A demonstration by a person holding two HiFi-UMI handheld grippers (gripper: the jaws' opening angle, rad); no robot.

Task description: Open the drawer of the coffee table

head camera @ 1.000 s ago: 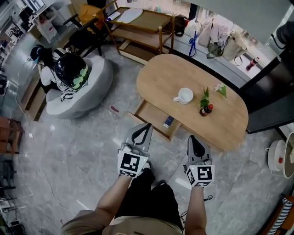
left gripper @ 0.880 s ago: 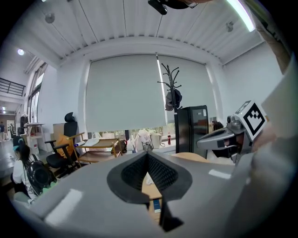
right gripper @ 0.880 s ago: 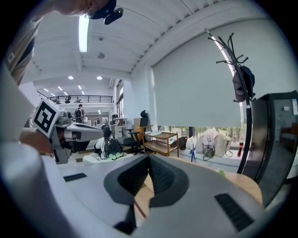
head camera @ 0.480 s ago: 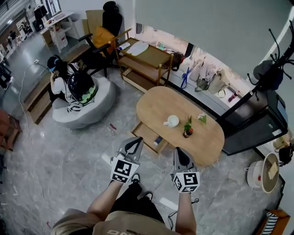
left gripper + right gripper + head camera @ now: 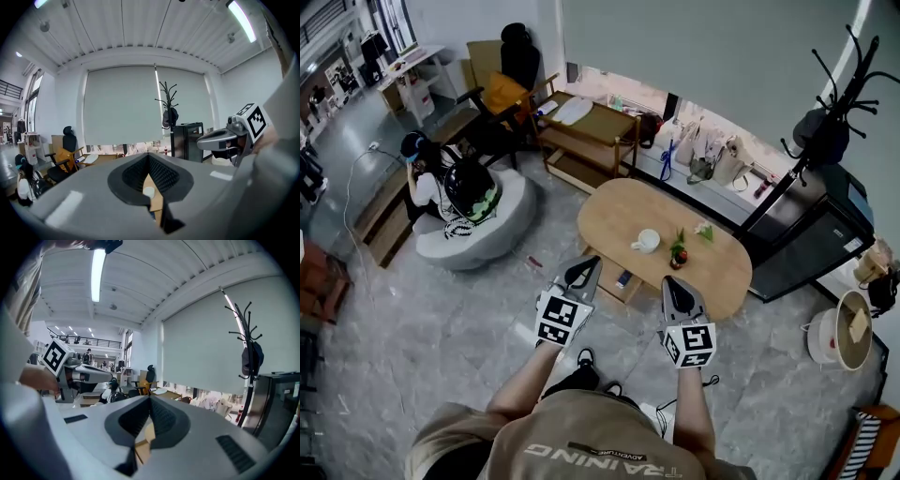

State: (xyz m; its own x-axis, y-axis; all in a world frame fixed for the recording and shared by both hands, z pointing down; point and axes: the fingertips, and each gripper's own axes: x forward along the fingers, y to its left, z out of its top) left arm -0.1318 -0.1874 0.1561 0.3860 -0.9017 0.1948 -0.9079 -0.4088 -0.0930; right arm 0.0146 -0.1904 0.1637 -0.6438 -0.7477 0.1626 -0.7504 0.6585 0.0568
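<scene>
The left claw (image 5: pixel 587 267) and the right claw (image 5: pixel 676 286), both closed and empty, hang well clear of the counter (image 5: pixel 717 272), probably because its drawer (image 5: pixel 613 290) looks already pulled out.

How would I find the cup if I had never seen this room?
Look for the oval wooden coffee table in the middle of the grey floor. On its top, the cup is the leftmost small thing in the head view: plain white with a handle, while its neighbours are green sprigs.

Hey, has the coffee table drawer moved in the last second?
No. The drawer still juts out open beneath the coffee table at its near edge, as before.
</scene>
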